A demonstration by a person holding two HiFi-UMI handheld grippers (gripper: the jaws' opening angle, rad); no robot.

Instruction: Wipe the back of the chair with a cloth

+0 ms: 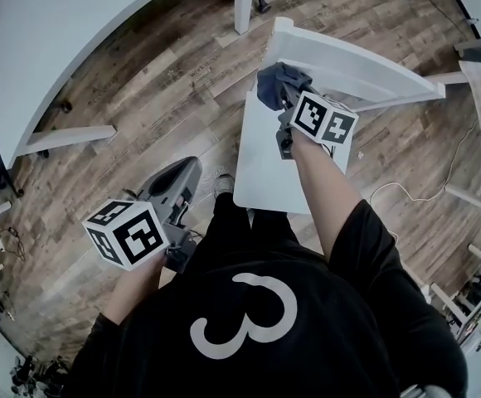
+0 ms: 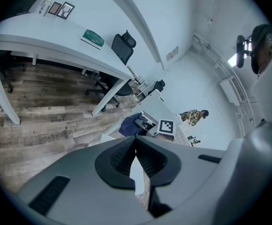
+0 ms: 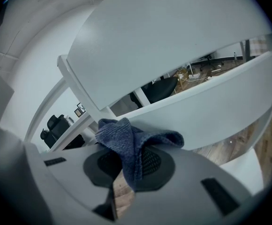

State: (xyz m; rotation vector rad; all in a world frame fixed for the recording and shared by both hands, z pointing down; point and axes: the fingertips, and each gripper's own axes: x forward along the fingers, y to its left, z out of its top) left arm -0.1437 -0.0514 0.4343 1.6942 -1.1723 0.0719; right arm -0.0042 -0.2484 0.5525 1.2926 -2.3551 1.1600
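The white chair stands in front of me, with its seat [image 1: 267,168] below my right arm and its slatted back [image 1: 365,66] beyond. My right gripper [image 1: 284,96] is shut on a dark blue cloth [image 1: 274,84], which is held against the left end of the chair back. In the right gripper view the cloth [image 3: 132,142] bunches out of the jaws just before the lower slat [image 3: 220,102], under the wide upper slat [image 3: 173,46]. My left gripper [image 1: 189,171] hangs low at the left over the floor, shut and empty. Its closed tips [image 2: 136,139] point toward the chair [image 2: 162,108].
A curved white desk [image 1: 75,40] fills the upper left, with a green book [image 2: 94,38] on it and black office chairs [image 2: 122,50] behind. A white cable [image 1: 406,193] trails on the wood floor right of the chair. A person [image 2: 194,116] stands far off.
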